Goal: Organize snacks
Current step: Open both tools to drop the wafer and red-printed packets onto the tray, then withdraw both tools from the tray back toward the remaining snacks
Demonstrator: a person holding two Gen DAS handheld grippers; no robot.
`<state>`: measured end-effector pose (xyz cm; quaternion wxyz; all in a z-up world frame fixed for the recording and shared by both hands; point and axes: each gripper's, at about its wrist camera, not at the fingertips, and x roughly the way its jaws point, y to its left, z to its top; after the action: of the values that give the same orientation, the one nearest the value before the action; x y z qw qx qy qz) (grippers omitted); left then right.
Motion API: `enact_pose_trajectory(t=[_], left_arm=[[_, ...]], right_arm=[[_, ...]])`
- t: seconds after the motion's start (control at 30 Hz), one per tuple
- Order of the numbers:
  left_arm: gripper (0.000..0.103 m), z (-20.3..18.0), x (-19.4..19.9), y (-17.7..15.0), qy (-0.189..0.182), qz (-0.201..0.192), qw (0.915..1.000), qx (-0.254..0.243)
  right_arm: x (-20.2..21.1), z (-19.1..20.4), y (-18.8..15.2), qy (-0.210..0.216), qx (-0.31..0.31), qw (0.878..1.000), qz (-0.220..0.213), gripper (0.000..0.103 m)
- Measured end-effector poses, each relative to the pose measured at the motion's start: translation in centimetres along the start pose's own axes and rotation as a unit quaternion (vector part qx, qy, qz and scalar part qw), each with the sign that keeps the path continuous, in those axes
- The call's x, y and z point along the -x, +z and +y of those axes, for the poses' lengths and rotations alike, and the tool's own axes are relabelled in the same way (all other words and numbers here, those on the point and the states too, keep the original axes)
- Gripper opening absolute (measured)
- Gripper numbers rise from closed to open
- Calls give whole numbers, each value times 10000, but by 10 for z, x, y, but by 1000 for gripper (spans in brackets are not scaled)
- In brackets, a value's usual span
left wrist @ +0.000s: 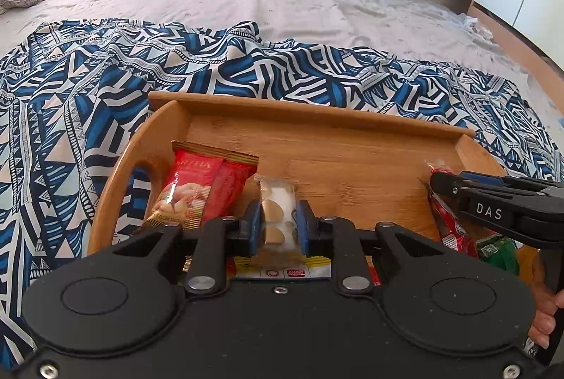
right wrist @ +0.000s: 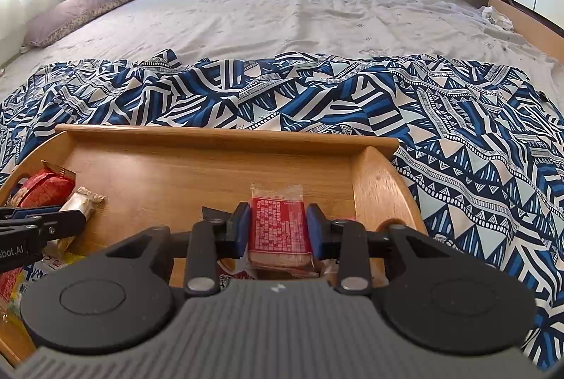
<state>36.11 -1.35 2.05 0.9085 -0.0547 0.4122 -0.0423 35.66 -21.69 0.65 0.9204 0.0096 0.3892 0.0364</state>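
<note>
Placement step in hand: both grippers carry a snack over the wooden tray [right wrist: 218,135], which rests on the patterned blue cloth [right wrist: 458,118] spread across the bed. The left gripper [left wrist: 279,222] is clamped on a clear-wrapped biscuit pack [left wrist: 278,202], held just beside the red nut packet [left wrist: 197,188] at the tray's left end. The right gripper [right wrist: 278,231] is clamped on a red wafer pack [right wrist: 278,227], near the tray's right end wall [right wrist: 379,188]. In the left wrist view, further wrappers, red and green [left wrist: 497,248], lie under the right gripper; whether they sit inside the tray or on its near edge cannot be told.

Next move, as a judgement: lower each pack until it meets the tray floor, aligned with its neighbour, then part the jaws and withdraw upward. The thin wrappers will likely crumple or cling to the pads, so release should follow full contact.
</note>
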Motion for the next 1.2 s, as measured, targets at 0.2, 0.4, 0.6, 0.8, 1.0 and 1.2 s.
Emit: enact_pose_trajectory(t=[0.2, 0.4, 0.6, 0.8, 1.0, 1.2], left_arm=[[21, 3, -1, 1, 24, 27, 10000, 45], [22, 3, -1, 0, 7, 41, 10000, 51], [42, 2, 7, -1, -159, 112, 9998, 84], [60, 0, 36, -4, -239, 32, 9997, 46], [77, 1, 80, -17, -245, -129, 9996, -115], [80, 6, 121, -38, -138, -189, 9996, -184]], right_arm=[[0, 0, -1, 47, -43, 10000, 14, 41], [0, -2, 0, 107, -93, 9999, 7, 53], [9, -1, -1, 218, -240, 9995, -29, 60], [41, 6, -3, 317, -129, 9992, -215, 69], [88, 8, -12, 403, -41, 9980, -489, 76], [135, 9, -23, 377, -26, 9966, -726, 82]])
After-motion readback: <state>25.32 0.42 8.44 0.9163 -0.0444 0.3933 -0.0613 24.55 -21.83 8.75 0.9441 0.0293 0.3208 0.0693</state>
